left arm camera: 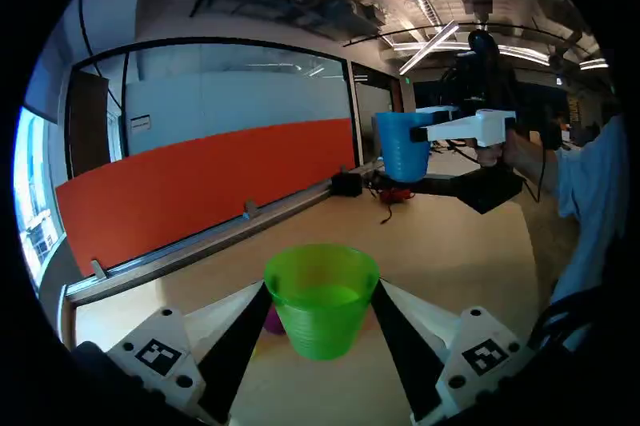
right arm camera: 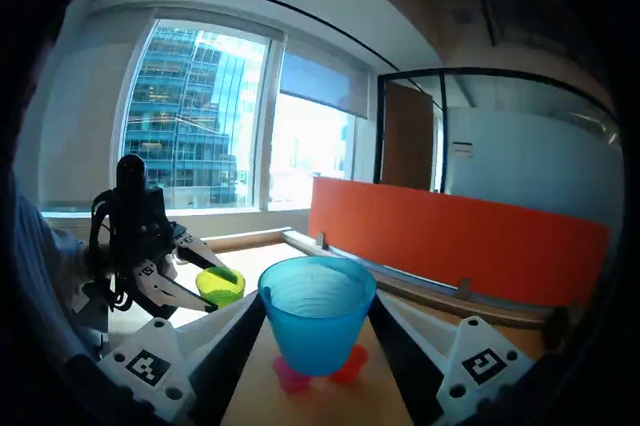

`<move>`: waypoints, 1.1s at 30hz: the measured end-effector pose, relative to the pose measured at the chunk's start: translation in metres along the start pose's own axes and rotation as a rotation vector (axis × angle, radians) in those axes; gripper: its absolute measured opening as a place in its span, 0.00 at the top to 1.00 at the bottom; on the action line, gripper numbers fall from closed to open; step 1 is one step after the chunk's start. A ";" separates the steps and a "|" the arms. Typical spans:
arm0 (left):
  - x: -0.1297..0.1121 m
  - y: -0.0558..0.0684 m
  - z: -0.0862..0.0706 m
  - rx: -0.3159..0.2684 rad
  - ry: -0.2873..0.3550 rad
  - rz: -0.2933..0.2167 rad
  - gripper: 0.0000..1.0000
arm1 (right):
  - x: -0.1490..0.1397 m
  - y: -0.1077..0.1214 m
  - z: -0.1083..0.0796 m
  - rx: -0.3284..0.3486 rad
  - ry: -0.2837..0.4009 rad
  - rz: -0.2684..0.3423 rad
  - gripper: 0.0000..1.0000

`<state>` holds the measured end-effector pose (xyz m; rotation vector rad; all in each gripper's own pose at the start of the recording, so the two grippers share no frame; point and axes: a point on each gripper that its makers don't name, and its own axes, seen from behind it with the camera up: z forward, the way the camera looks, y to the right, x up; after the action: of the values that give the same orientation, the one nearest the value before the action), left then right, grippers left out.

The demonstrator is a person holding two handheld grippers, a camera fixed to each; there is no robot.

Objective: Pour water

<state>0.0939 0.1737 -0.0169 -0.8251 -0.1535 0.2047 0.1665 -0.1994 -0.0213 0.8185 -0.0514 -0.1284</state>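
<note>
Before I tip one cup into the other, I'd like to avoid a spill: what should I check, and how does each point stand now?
1. Hold of the left gripper on the green cup: ok, both jaws press its sides.
2. Hold of the right gripper on the blue cup: ok, both jaws press its sides.
3. Cups upright: ok, neither is tipped.
4. Rims lined up for pouring: not ok, the cups are held apart.
5. Which cup holds water, and how much: cannot tell.
</note>
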 end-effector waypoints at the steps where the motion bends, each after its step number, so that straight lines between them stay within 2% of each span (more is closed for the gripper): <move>1: -0.003 0.000 0.001 -0.002 -0.009 0.002 0.15 | -0.005 0.000 0.000 0.001 -0.007 0.003 0.09; 24: -0.082 0.023 0.014 -0.099 -0.257 0.045 0.14 | -0.096 -0.009 0.009 0.050 -0.164 0.017 0.09; 33: -0.113 0.028 0.020 -0.133 -0.355 0.067 0.14 | -0.130 -0.014 0.014 0.071 -0.230 0.025 0.09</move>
<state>-0.0229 0.1791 -0.0308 -0.9216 -0.4775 0.4068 0.0351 -0.2019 -0.0211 0.8710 -0.2838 -0.1980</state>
